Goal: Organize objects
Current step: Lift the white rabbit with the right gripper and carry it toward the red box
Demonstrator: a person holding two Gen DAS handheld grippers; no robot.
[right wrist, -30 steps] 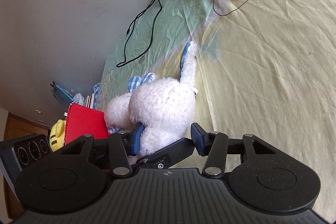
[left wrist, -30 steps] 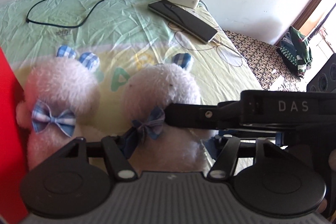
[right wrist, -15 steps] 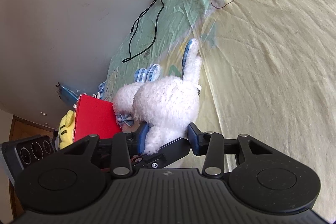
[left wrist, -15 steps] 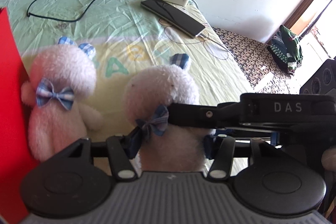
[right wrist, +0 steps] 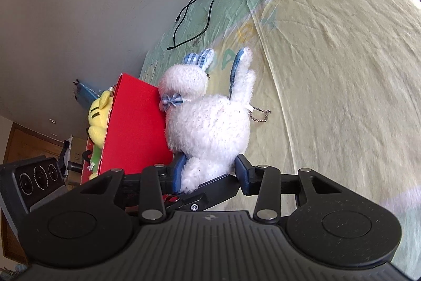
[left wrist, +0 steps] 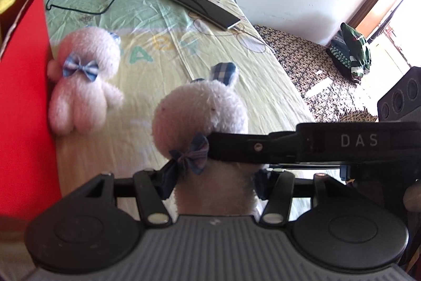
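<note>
- Your left gripper point(left wrist: 214, 182) pinches the near white bunny point(left wrist: 200, 115) at its lower body; blue pads press into the fur on both sides.
- Your right gripper point(right wrist: 209, 171) clamps the same bunny point(right wrist: 210, 128) from the other side, low on its body, fur squeezed between the fingers.
- This bunny sits right of the red box point(left wrist: 23, 102), raised off the yellow sheet point(left wrist: 263, 96).
- The second white bunny point(left wrist: 84, 86) lies against the red box wall.
- A yellow plush point(right wrist: 98, 117) sits inside the red box.
</note>
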